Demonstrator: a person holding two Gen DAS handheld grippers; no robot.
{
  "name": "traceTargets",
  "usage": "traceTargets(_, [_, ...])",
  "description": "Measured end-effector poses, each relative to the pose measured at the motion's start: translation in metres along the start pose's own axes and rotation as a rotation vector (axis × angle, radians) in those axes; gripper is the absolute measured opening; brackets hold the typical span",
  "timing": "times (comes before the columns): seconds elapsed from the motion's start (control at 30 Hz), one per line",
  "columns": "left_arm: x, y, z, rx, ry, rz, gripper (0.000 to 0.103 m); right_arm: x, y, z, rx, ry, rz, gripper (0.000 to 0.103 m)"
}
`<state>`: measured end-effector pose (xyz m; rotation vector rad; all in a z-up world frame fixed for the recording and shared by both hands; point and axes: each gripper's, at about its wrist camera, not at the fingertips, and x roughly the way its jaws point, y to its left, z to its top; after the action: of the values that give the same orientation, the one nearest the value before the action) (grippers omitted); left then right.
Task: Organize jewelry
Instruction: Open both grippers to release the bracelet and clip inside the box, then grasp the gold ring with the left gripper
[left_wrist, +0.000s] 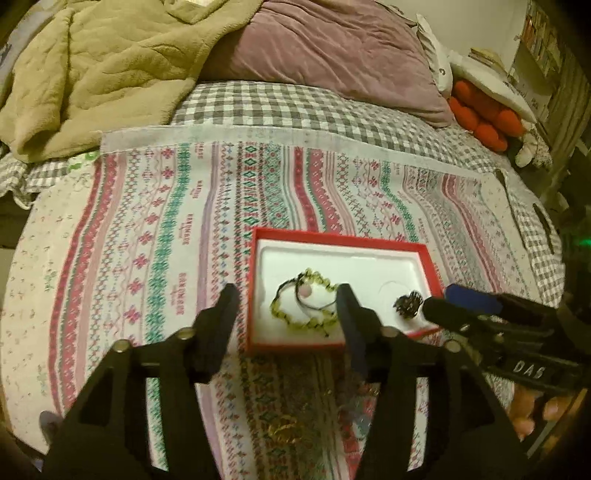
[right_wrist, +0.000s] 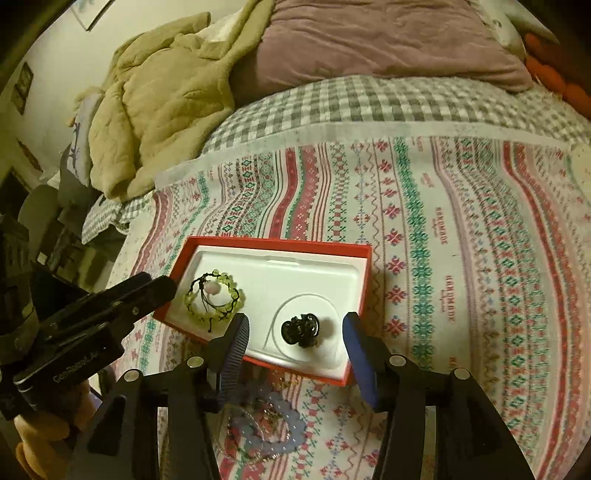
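- The left gripper (left_wrist: 286, 306) is held with its jaws spread wide and nothing between them, above the near edge of the red box (left_wrist: 255, 295).
- The right gripper (right_wrist: 295, 341) is likewise spread and empty, its fingers straddling the near right corner of the same box (right_wrist: 364, 284).
- Directly between the right gripper's fingers, a dark beaded piece (right_wrist: 300, 329) is seen bunched in the round recess of the white tray insert, near the box's near right corner.
- A green bead bracelet (right_wrist: 214, 295) with a black cord and a pale pink bead is lying at the left end of the insert; in the left wrist view it (left_wrist: 306, 304) is framed by that gripper's fingers.
- More jewelry (right_wrist: 266, 424), blurred and partly hidden behind the fingers, is left on the patterned cloth (right_wrist: 461, 240) just beyond the box's near edge, so the task is judged unfinished.
- The cloth is spread over a checked bedsheet (right_wrist: 332, 99), a soft support.
- Risks, as judged: the light box could be tipped or slid if a finger catches its rim, since the bedding gives under it.
- The loose pieces on the cloth could be snagged or pinched together with the fabric.
- The two grippers are close together, so a collision is possible.
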<state>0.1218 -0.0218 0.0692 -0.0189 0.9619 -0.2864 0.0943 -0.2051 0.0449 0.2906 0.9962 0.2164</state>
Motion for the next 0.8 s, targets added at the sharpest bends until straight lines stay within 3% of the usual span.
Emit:
traceTargets(0.2, [-0.016, 0.002, -0.015, 0.003, 0.013, 0.045, 0.082, -0.021, -0.007, -0.013, 0.008, -0.008, -0.036, 0.066])
traceTargets(0.4, [-0.028, 0.004, -0.031, -0.003, 0.045, 0.075, 0.085, -0.038, -0.008, -0.029, 0.008, -0.003, -0.069, 0.075])
traceTargets(0.8, [-0.027, 0.006, -0.075, 0.041, 0.13, 0.068, 0.086, -0.03, -0.006, -0.065, -0.006, 0.099, -0.101, 0.076])
